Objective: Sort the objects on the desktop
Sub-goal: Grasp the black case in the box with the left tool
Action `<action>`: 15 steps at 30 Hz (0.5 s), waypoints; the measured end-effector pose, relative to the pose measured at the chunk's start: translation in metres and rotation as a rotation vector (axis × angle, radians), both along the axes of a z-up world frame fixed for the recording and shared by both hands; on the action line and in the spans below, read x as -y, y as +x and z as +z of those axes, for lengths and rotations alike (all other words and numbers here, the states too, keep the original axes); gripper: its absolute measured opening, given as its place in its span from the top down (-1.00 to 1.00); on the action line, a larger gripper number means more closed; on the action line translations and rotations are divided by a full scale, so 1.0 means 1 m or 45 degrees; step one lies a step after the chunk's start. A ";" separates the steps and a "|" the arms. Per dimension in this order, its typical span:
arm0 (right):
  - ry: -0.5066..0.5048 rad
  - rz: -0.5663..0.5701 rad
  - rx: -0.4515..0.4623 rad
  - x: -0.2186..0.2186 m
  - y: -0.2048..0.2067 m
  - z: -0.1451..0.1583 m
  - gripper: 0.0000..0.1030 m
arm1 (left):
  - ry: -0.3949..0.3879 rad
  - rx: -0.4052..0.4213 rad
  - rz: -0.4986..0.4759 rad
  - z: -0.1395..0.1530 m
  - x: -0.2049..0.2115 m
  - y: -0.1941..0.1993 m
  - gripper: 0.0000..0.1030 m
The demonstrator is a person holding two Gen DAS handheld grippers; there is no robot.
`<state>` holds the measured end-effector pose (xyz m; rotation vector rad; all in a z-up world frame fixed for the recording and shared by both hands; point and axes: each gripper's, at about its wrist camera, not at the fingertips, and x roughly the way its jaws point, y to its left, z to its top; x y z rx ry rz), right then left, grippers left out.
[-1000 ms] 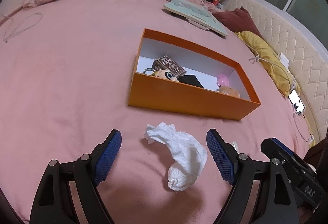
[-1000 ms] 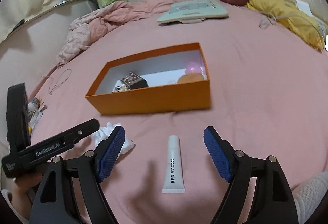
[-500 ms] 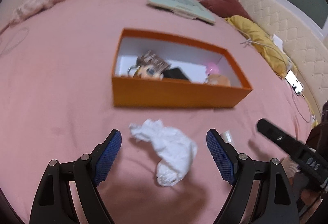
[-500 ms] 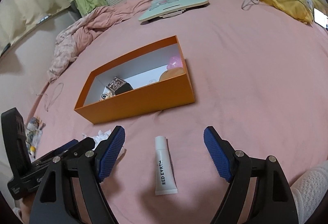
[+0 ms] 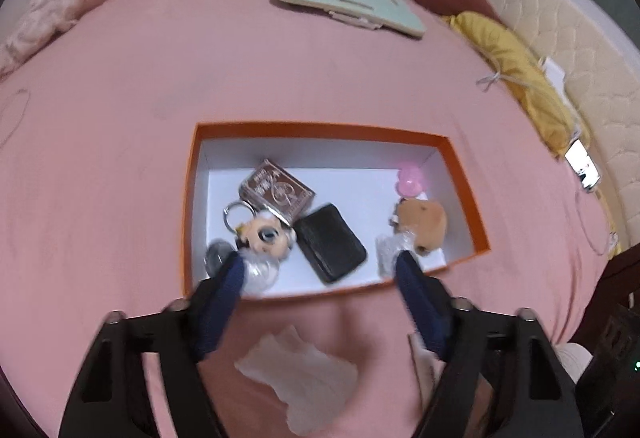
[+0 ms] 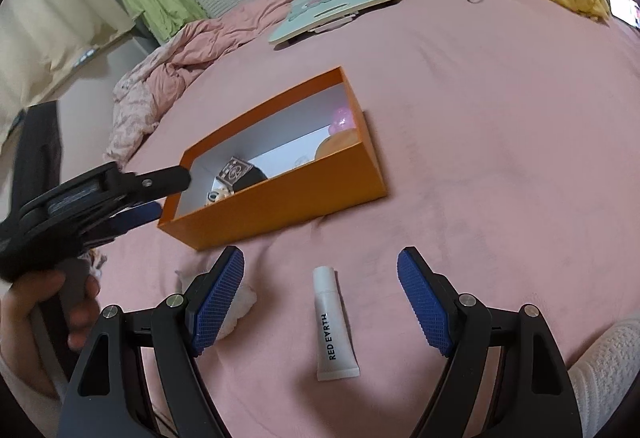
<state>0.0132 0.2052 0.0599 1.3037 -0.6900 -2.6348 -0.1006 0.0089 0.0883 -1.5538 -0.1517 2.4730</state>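
Desktop objects are mostly sorted. Between the spread, empty pads of the right hand-held gripper (image 6: 320,302) a white tube (image 6: 334,326) lies on the bed (image 6: 500,117); a crumpled tissue (image 5: 304,378) sits below the left hand-held gripper (image 5: 320,278), whose jaws are closing on nothing. Ahead, the orange box (image 5: 192,205) already holds a card pack (image 5: 277,191), keychain (image 5: 260,236), black case (image 5: 330,242) and plush toy (image 5: 424,224). Tube and tissue remain.

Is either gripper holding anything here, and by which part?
Nothing is held. The left gripper, closing, has nothing between its fingers; the tissue lies below. The right gripper is open around the tube.
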 end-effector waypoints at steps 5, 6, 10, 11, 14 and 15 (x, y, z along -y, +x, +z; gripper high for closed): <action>-0.052 -0.027 0.013 -0.006 -0.004 -0.002 -0.54 | -0.018 0.084 -0.016 -0.010 -0.009 -0.020 -0.33; -0.057 -0.021 0.013 -0.006 -0.004 -0.002 -0.54 | -0.018 0.108 -0.021 -0.015 -0.012 -0.023 -0.31; -0.056 0.000 -0.003 -0.001 -0.004 0.001 -0.54 | 0.014 0.237 -0.056 -0.035 -0.027 -0.034 0.26; -0.056 0.004 -0.007 0.000 -0.004 0.002 -0.54 | 0.010 0.279 -0.055 -0.041 -0.031 -0.036 0.26; -0.064 0.007 -0.011 0.000 -0.004 0.002 -0.54 | -0.054 0.307 0.001 -0.048 -0.033 -0.043 0.24; -0.068 0.006 -0.010 -0.001 -0.004 0.002 -0.54 | -0.043 0.324 0.012 -0.051 -0.032 -0.045 0.24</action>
